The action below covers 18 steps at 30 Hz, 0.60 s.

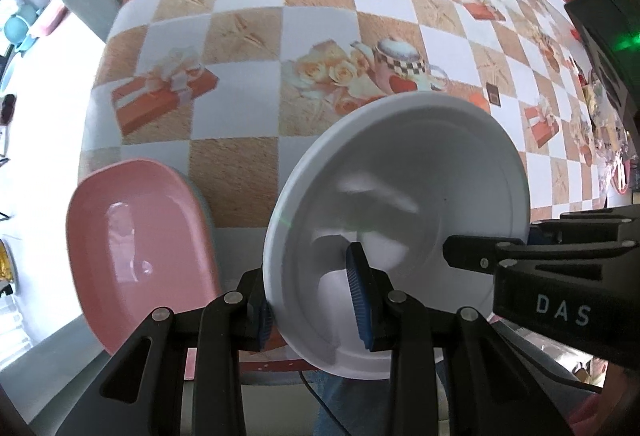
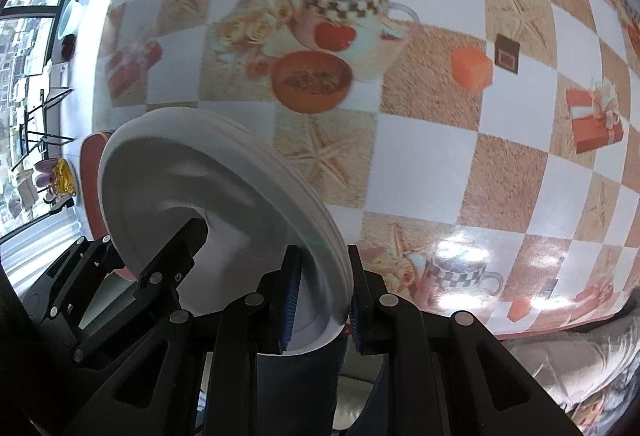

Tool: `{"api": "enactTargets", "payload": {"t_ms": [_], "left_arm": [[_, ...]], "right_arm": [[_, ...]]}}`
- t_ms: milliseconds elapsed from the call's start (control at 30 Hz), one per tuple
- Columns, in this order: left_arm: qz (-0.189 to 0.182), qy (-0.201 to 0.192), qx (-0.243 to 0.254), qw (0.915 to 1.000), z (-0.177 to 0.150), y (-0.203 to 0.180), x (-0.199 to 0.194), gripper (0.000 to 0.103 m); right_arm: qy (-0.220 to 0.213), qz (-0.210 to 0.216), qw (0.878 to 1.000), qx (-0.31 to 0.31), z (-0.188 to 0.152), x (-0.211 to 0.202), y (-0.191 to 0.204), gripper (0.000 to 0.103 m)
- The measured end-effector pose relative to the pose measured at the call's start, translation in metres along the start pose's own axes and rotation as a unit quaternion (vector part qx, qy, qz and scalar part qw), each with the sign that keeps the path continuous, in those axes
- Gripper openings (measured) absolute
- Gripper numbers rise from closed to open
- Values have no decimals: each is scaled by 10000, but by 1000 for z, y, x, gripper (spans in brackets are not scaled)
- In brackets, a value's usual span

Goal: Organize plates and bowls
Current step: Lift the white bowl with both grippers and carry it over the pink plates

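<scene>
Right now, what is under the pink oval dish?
Under the pink oval dish a grey-green rim of another dish peeks out along its far edge. The rest is covered, so its shape is unclear.

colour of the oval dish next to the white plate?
Pink oval dish, glossy; clearest in the left wrist view, beside the white plate.

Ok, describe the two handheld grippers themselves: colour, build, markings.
Both are black plastic linkage frames with silver rivets. The left gripper and right gripper each carry two fingers faced with blue ribbed pads. The right one's body shows white letters "DAS".
</scene>
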<state>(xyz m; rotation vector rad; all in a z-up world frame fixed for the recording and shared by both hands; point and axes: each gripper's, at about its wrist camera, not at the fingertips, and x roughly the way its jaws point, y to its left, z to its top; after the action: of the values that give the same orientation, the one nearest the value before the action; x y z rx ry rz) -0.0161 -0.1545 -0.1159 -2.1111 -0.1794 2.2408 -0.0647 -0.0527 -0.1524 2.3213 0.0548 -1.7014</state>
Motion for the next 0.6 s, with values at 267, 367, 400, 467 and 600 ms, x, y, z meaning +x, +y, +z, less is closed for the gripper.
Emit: {"api": "enactTargets", "payload": {"t_ms": [267, 367, 400, 467, 600], "left_arm": [[70, -260, -173, 9995, -7, 23, -22, 35], [77, -358, -268, 9990, -7, 34, -29, 35], [85, -386, -300, 9988, -7, 36, -31, 35], [107, -445, -374, 9983, -7, 40, -34, 35], [137, -507, -546, 9971, -8, 48, -38, 35]], "right_arm": [[-199, -24, 9995, -234, 9, -24, 31, 23], [-271, -46, 9990, -349, 9, -35, 43, 23], [-284, -50, 9988, -383, 9, -37, 48, 23], [-305, -58, 9985, -456, 8, -35, 54, 23], [-322, -97, 9974, -634, 12, -38, 72, 23]]}}
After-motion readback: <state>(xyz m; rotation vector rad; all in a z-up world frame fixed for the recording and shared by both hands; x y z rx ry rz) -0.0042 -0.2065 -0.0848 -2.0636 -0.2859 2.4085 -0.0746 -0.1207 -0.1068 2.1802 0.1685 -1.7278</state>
